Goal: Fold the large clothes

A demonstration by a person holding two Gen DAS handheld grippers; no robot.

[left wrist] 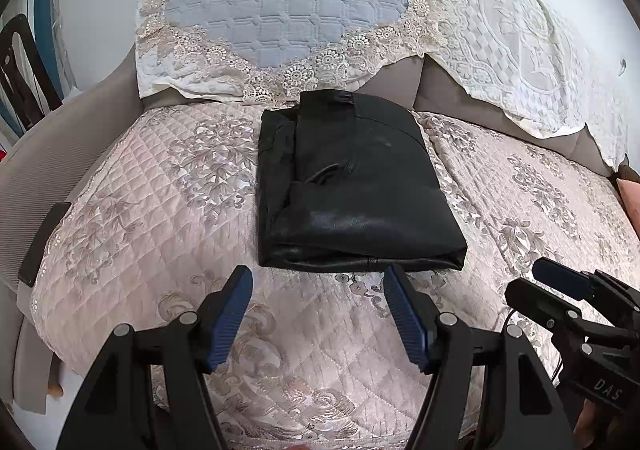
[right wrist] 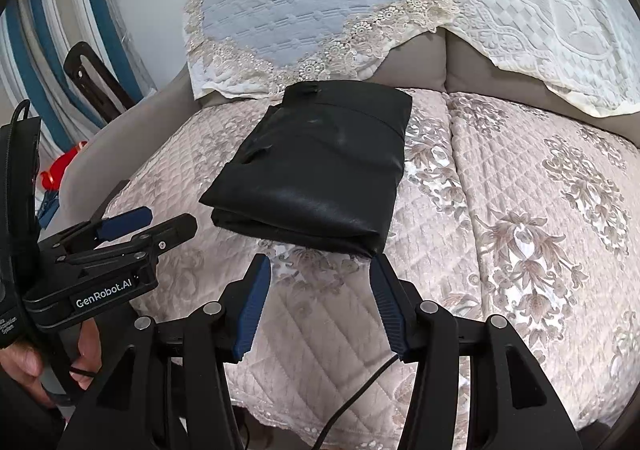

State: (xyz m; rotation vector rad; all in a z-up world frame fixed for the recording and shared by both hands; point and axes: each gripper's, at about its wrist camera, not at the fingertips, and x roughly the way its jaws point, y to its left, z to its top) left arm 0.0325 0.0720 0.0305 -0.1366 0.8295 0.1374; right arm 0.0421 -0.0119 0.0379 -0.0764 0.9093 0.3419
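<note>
Left wrist view: a black garment [left wrist: 352, 185] is seen folded into a compact rectangle on the quilted sofa cover [left wrist: 140, 209], near the backrest and just beyond the left gripper [left wrist: 318, 314]. Its fingers are spread wide, with nothing held between them. The right gripper [right wrist: 320, 302] is likewise spread and empty, its tips just short of the garment's near edge. Folding is judged essentially done; only tidying or putting away seems left. A stacked edge on the garment's left side is shown only here. A hand [right wrist: 24, 366] and a red object [right wrist: 60, 169] are shown only by the right wrist view.
</note>
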